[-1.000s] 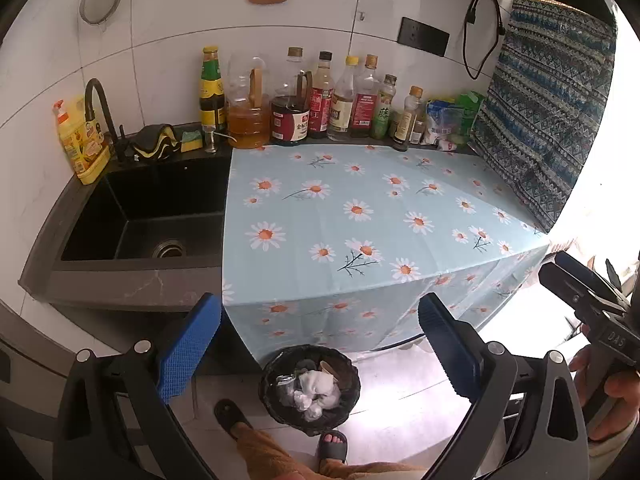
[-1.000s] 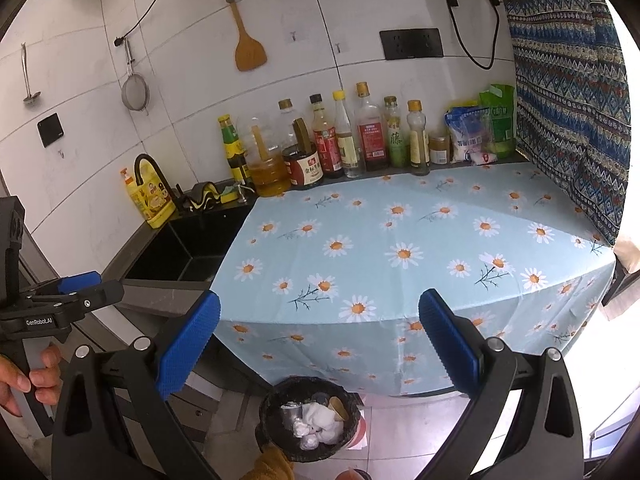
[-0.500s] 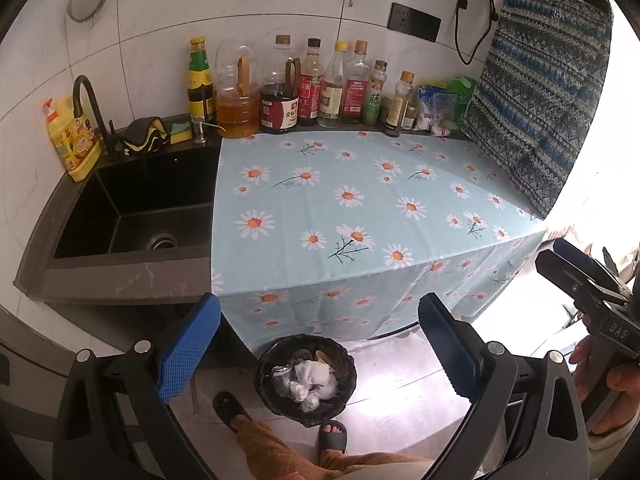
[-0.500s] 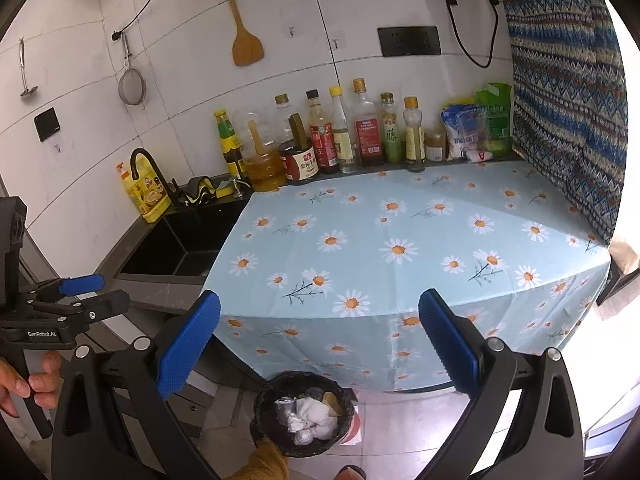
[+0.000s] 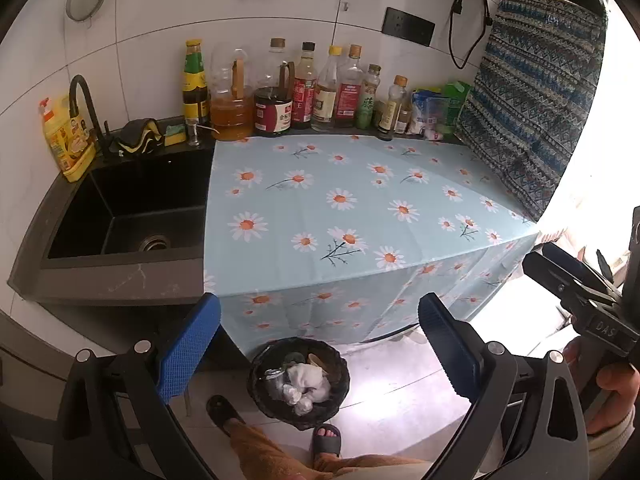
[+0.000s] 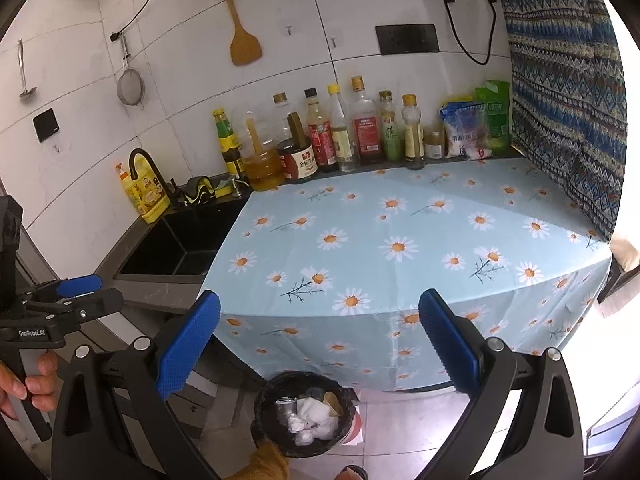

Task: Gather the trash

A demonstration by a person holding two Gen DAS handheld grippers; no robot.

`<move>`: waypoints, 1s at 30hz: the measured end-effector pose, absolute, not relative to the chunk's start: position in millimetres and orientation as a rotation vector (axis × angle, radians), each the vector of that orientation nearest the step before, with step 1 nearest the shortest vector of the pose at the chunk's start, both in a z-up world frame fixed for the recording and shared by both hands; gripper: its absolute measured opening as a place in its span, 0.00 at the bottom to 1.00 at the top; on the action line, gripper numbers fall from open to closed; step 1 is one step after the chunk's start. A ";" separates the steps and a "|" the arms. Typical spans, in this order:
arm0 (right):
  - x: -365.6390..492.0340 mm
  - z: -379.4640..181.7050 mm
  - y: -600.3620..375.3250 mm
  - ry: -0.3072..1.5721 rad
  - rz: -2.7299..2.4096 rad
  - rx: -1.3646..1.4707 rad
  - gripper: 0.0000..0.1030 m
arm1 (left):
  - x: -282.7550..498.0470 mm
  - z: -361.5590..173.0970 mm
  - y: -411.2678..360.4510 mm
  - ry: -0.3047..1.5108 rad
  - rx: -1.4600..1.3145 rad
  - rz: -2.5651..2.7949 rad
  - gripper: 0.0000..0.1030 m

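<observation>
A black trash bin [image 5: 298, 384] stands on the floor in front of the counter, holding crumpled white paper [image 5: 306, 378] and other scraps. It also shows in the right wrist view [image 6: 306, 414]. My left gripper [image 5: 320, 344] is open and empty, held above the bin. My right gripper [image 6: 320, 340] is open and empty, also above the bin. The daisy tablecloth [image 5: 344, 208] on the counter carries no loose trash.
A row of bottles [image 5: 304, 88] and packets [image 5: 434, 108] lines the back wall. A black sink [image 5: 132, 216] with a faucet [image 5: 86, 112] lies left. A patterned curtain [image 5: 536, 120] hangs right. The person's slippered feet [image 5: 326, 438] stand by the bin.
Both grippers have pulled back and risen slightly, so the counter and bin look a little farther away. Both stay open and empty.
</observation>
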State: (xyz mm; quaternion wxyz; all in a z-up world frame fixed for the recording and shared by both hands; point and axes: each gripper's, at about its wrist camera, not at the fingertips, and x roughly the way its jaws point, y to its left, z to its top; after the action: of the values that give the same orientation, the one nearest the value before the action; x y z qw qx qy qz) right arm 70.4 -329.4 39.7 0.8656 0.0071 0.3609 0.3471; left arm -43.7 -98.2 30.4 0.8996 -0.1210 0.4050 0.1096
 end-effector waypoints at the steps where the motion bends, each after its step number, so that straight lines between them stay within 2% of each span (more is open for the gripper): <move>1: 70.7 38.7 -330.0 0.758 0.725 0.017 0.96 | -43.1 30.5 -98.8 0.838 -0.246 0.229 0.93; 30: 81.7 28.8 -339.6 0.782 0.708 0.022 0.96 | -31.0 23.3 -103.6 0.835 -0.255 0.227 0.93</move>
State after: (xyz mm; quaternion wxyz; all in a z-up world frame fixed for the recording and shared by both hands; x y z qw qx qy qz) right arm 81.7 -339.6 28.8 0.8640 0.0107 0.3733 0.3378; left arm -31.0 -103.6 23.3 0.9000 -0.1231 0.4034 0.1098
